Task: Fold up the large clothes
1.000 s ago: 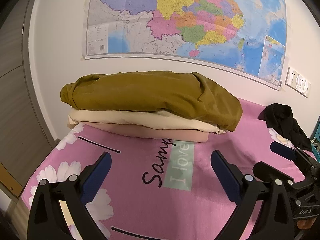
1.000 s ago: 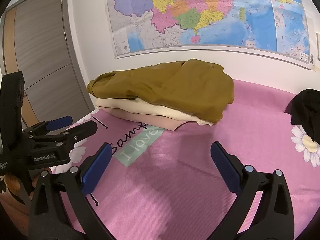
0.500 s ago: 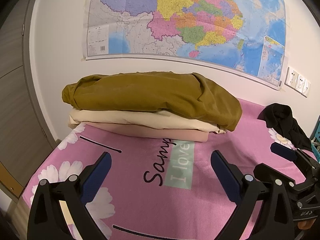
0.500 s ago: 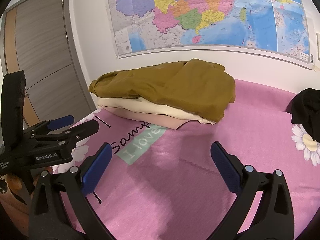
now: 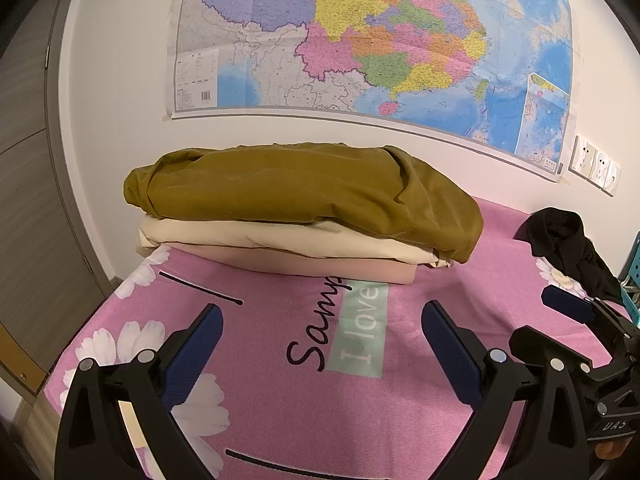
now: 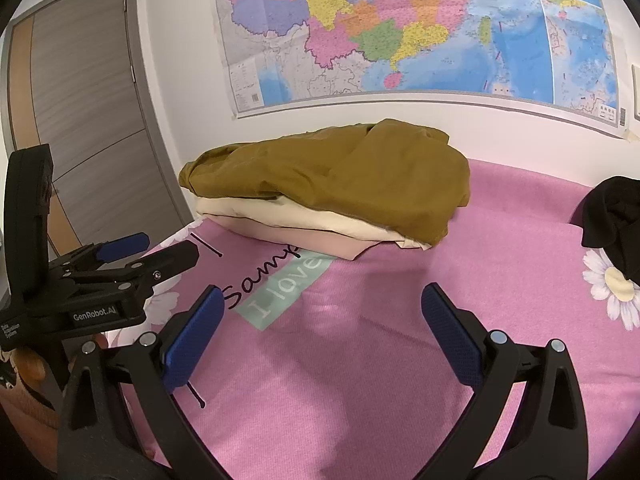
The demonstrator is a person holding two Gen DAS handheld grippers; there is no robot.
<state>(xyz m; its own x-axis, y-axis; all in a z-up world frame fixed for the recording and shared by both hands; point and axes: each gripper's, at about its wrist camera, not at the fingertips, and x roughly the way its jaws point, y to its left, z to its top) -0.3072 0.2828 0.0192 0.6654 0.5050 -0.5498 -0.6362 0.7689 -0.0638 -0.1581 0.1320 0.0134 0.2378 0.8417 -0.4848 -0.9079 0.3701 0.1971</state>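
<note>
A stack of folded clothes lies at the far side of the pink bed sheet: an olive-brown garment on top, a cream one under it, a pale pink one at the bottom. A crumpled black garment lies at the right. My left gripper hovers open over the sheet, short of the stack, holding nothing. My right gripper is open and empty too, beside it. Each gripper shows in the other's view: the right gripper, the left gripper.
A large coloured map hangs on the white wall behind the bed. A grey door stands at the left. Wall sockets sit at the right, and a teal crate edge shows by the bed's right side.
Both grippers have drifted slightly back from the stack and stayed open. The clothes have not moved.
</note>
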